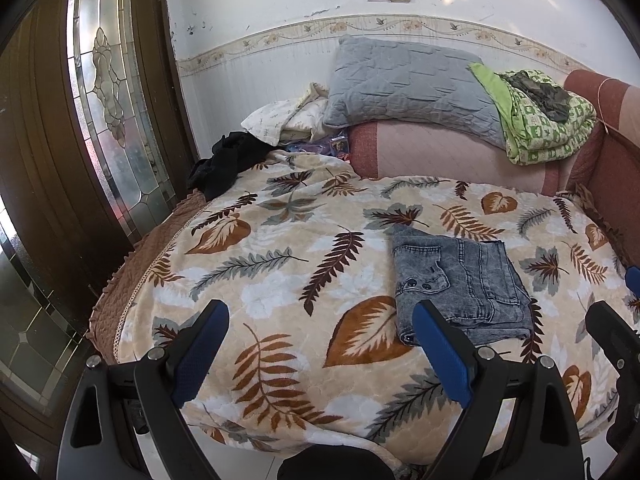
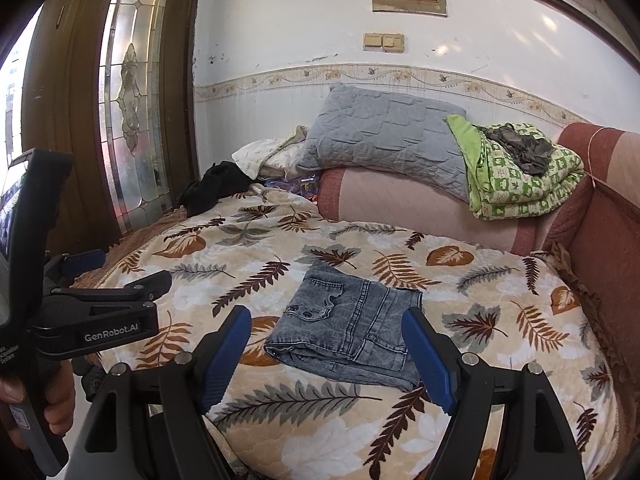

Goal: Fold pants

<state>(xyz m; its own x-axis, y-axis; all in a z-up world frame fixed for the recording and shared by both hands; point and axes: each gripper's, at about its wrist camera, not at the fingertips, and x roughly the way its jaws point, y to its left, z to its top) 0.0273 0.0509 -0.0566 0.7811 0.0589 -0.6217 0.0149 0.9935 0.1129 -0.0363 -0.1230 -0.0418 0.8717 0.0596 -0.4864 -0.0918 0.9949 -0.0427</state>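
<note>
Left gripper (image 1: 320, 312): held low over the leaf-print blanket (image 1: 280, 264), blue ribbed fingers (image 1: 200, 356) spread wide, gripping nothing. Pants (image 1: 460, 284): grey washed denim, folded into a compact rectangle, lying flat just beyond its right finger. Right gripper (image 2: 326, 320): fingers spread, empty; the folded pants lie between and just beyond them.

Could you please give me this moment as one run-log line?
pants: folded compact, lying on leaf blanket | left tool: open, empty | right tool: open, empty, short of pants
</note>
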